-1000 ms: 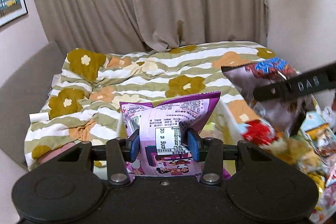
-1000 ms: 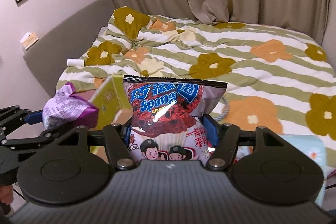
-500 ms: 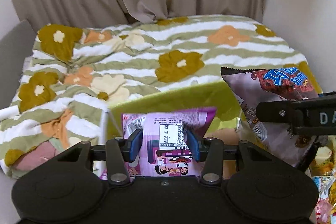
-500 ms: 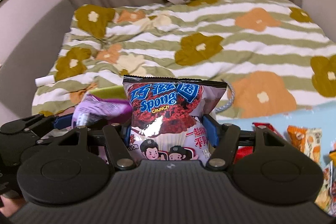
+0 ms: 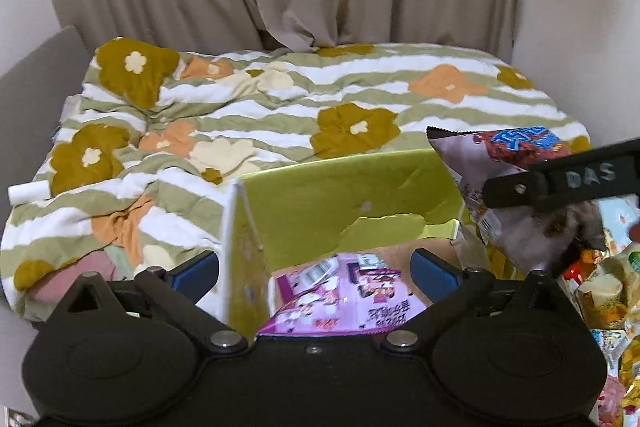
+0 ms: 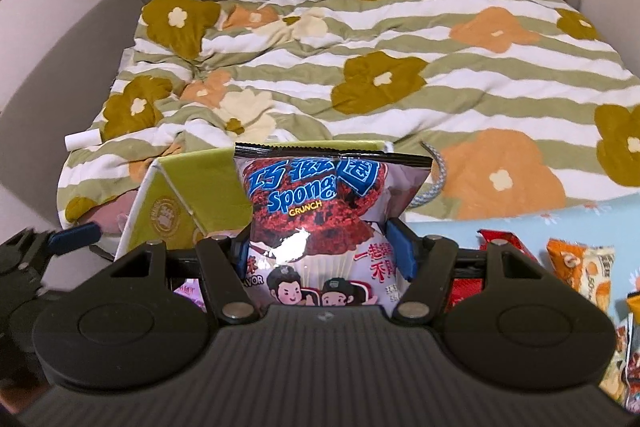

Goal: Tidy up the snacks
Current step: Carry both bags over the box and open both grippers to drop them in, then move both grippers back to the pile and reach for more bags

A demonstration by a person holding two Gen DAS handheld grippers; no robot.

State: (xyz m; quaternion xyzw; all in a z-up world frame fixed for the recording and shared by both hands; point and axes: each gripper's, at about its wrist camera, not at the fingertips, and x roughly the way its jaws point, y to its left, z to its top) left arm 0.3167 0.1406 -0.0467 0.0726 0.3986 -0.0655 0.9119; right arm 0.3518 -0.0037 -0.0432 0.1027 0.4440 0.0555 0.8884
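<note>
In the left wrist view my left gripper (image 5: pixel 316 267) hangs over an open green carton (image 5: pixel 340 199). Its jaws are opening wide. The purple snack packet (image 5: pixel 344 295) lies flat inside the carton between the pads, touched by neither. My right gripper (image 6: pixel 322 251) is shut on a Sponge Crunch bag (image 6: pixel 316 195), held upright just right of the carton (image 6: pixel 192 187). From the left wrist view the same bag (image 5: pixel 500 167) shows at the right, with a black finger (image 5: pixel 560 183) of the right gripper across it.
A bed with a striped floral duvet (image 6: pixel 400 67) fills the background, curtains behind it. Several loose snack packs (image 6: pixel 580 267) lie on a light blue cloth at the right. A white roll (image 6: pixel 82 139) rests by the grey headboard at the left.
The left jaws have sprung apart and let go of the purple packet, which now lies flat in the green carton. Both grippers came down toward the carton; the right keeps its bag.
</note>
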